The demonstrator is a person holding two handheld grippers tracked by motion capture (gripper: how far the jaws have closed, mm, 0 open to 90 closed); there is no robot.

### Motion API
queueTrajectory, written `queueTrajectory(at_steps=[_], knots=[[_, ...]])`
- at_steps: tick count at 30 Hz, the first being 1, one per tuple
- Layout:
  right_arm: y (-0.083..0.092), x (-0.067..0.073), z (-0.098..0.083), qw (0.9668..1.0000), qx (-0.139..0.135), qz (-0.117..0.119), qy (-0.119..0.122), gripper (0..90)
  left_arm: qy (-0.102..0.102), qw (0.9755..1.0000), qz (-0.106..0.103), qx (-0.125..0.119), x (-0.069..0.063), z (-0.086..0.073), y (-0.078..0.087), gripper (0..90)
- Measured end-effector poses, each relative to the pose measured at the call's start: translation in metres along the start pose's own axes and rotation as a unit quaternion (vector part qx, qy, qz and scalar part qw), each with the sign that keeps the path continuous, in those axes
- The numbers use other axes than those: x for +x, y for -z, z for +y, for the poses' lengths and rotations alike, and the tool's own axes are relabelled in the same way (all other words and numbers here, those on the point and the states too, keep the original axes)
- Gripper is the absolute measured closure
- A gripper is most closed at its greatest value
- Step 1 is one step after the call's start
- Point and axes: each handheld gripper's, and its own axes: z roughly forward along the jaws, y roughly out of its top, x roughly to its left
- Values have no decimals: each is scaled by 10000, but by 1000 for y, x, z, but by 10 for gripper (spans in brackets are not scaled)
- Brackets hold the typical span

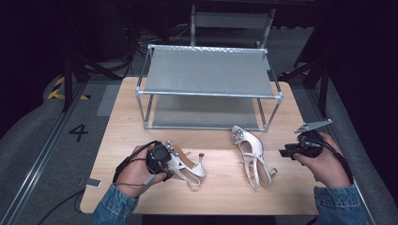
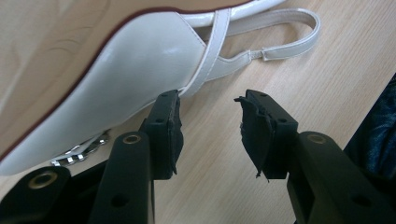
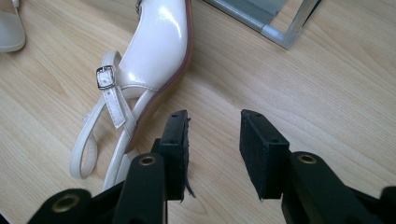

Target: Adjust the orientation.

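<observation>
From above, the left tongs (image 1: 174, 161) sit against the left shoe (image 1: 187, 166) on the tabletop (image 1: 220, 187); the right shoe (image 1: 251, 157) lies near the right tongs (image 1: 283, 153). The left gripper view shows those jaws part open, holding nothing, one pad beside the shoe's side. The right gripper view shows its jaws part open and empty, the buckled shoe just alongside.

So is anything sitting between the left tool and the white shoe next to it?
Nothing visible. In the left gripper view the left tool stands open right beside the white shoe, one jaw at the shoe's side near a strap, with bare table between the jaws. The other shoe lies well to the right.
</observation>
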Motion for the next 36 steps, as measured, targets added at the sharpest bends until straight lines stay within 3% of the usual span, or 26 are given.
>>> queueTrajectory(at_steps=[3,5,8,13,21,23,26,31,36], knots=[[-1,2,0,10000,9,30,5,626,-10,10000,-5,80,0,2,-7,569],[-2,2,-1,10000,32,50,30,623,59,9996,36,264,-1,2,-13,565],[-4,4,-1,9999,66,74,54,619,166,9989,-62,434,1,1,-21,559],[-5,4,-1,9999,86,91,81,616,303,9985,-34,462,5,0,-27,553],[-8,6,-1,9998,121,114,106,608,587,9981,127,151,10,3,-32,526],[-8,6,-1,9998,142,119,95,607,629,9976,281,48,10,3,-33,481],[-8,6,-2,9998,142,118,93,604,662,9969,420,-74,10,5,-33,485],[-9,6,-3,9998,149,113,119,601,693,9960,467,-304,11,8,-29,584],[-9,7,-4,9997,164,107,122,601,686,9957,521,-327,12,12,-31,669]])
